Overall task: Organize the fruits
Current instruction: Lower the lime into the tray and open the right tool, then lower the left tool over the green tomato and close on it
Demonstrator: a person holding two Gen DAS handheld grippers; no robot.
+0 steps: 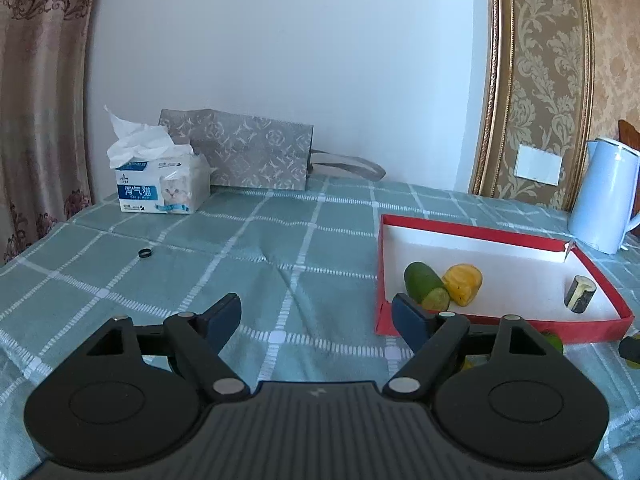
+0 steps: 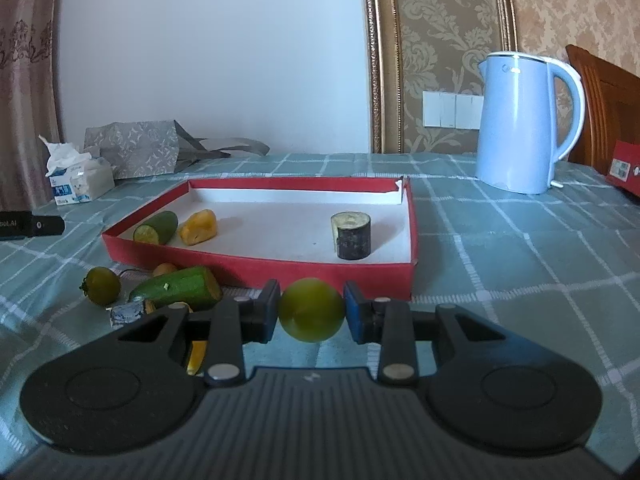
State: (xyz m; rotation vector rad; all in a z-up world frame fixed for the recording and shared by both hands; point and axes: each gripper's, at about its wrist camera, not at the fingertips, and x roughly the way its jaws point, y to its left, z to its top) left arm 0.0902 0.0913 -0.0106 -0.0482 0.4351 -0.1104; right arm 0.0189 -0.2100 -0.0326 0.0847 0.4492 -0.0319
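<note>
Right now your left gripper [image 1: 316,316] points slightly down over the checked tablecloth [image 1: 240,248], its jaws spread wide with nothing between them, just left of the red tray [image 1: 480,236]. Your right gripper [image 2: 311,310] sits before the tray's near wall, tilted a little downward, its pads clamped narrow on a round green fruit [image 2: 311,309].

Inside the tray lie a green cut piece [image 2: 157,227] touching a yellow piece [image 2: 199,226] at the left end, and a dark cylindrical chunk [image 2: 354,240] standing upright toward the right.

Only your right view shows the loose pile on the cloth in front of the tray: a small round green fruit [image 2: 102,285], a larger green cut piece [image 2: 180,286], a small orange fruit [image 2: 165,269] behind it and a grey-blue bit [image 2: 127,314]. Only your left view shows a small black ring [image 1: 145,253] on the cloth.

Both views take in the tissue box [image 1: 162,192], the patterned bag [image 1: 248,152] and the pale blue kettle [image 2: 520,120].

A yellow item under your right gripper's left linkage is mostly hidden, and I cannot tell what it is. The kettle is cut off at the left view's edge.
</note>
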